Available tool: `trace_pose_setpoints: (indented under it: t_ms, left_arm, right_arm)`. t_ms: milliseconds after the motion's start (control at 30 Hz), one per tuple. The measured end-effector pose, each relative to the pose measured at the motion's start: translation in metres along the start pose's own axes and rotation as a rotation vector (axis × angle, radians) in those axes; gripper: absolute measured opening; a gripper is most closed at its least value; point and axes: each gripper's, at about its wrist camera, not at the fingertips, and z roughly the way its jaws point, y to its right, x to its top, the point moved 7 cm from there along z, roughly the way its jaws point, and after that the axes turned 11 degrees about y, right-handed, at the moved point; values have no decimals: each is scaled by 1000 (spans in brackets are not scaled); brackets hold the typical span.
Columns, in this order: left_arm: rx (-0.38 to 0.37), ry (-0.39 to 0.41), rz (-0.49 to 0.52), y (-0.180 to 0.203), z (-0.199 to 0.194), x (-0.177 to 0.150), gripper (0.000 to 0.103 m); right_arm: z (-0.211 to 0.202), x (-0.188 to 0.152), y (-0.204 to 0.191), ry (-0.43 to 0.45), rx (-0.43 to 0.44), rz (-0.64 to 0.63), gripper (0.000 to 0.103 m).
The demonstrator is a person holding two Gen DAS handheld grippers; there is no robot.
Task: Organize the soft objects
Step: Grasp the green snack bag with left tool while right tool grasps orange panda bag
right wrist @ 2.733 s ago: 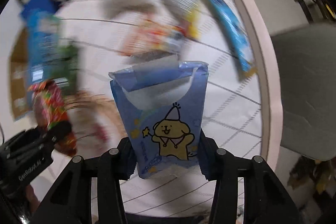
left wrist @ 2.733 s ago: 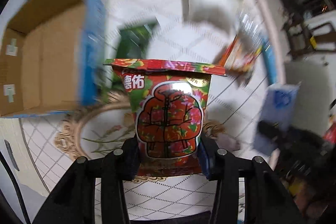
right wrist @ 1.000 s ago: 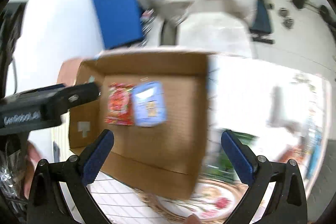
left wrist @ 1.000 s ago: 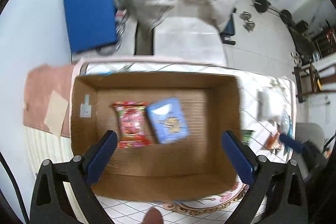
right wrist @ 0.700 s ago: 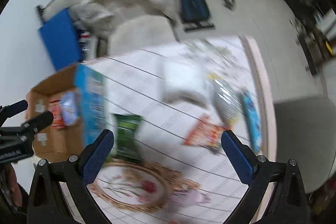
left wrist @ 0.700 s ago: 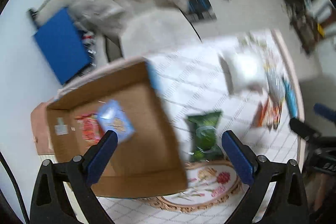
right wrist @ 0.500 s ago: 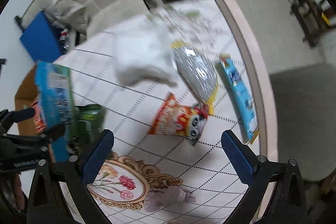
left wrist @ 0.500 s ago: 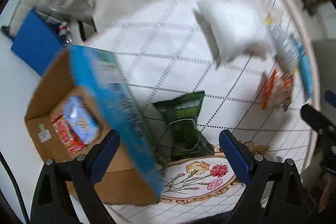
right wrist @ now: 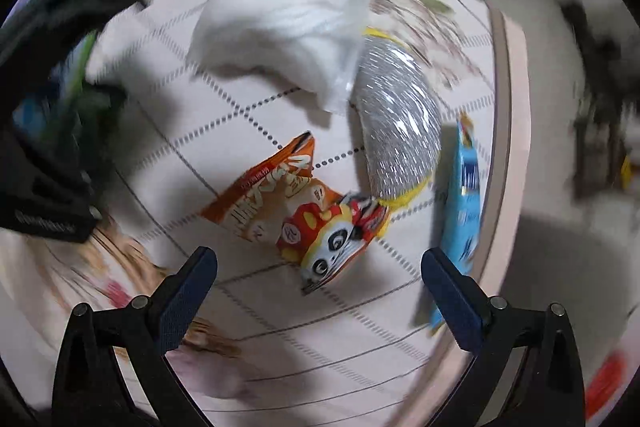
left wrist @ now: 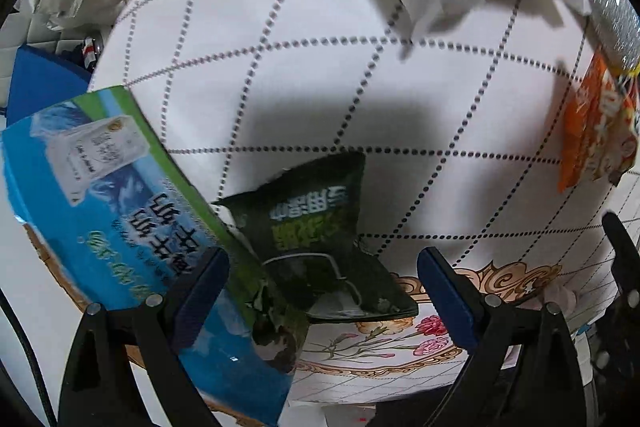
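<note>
Below, left tongs [left wrist: 322,277] agape over green packet [left wrist: 316,227], right tongs [right wrist: 318,275] agape, seemingly above orange packet [right wrist: 304,211].

Box [left wrist: 120,227] interior hidden; right-wrist view's left side blurred.

Snack bag [left wrist: 316,227] beside box [left wrist: 120,211]

I've got a dark green snack bag [left wrist: 316,227] lying flat against the box; an orange panda packet [right wrist: 304,215] touches a silver pouch [right wrist: 396,131], white pillow [right wrist: 280,23] overlapping.
</note>
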Motion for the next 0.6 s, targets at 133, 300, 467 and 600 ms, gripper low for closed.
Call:
trace_pose_setpoints:
  t_ms: [133,300,467,600]
  left_arm:
    - [-17,-24,-13,3,6,-3,96]
    - [-63,-42,-101,-1,17,-8,65]
    - [-148,-27,-190,-1,26,-9,49]
    - [-224,-22,-235,-2,30,-15,56]
  right_arm:
    - [19,0,-12,-23,-43,-108,91]
    - [34,-7,8,-130,83,224,56]
    - [31,-17,26,-151,264,510,58]
    - [27,-16,31,-132,244,477,75]
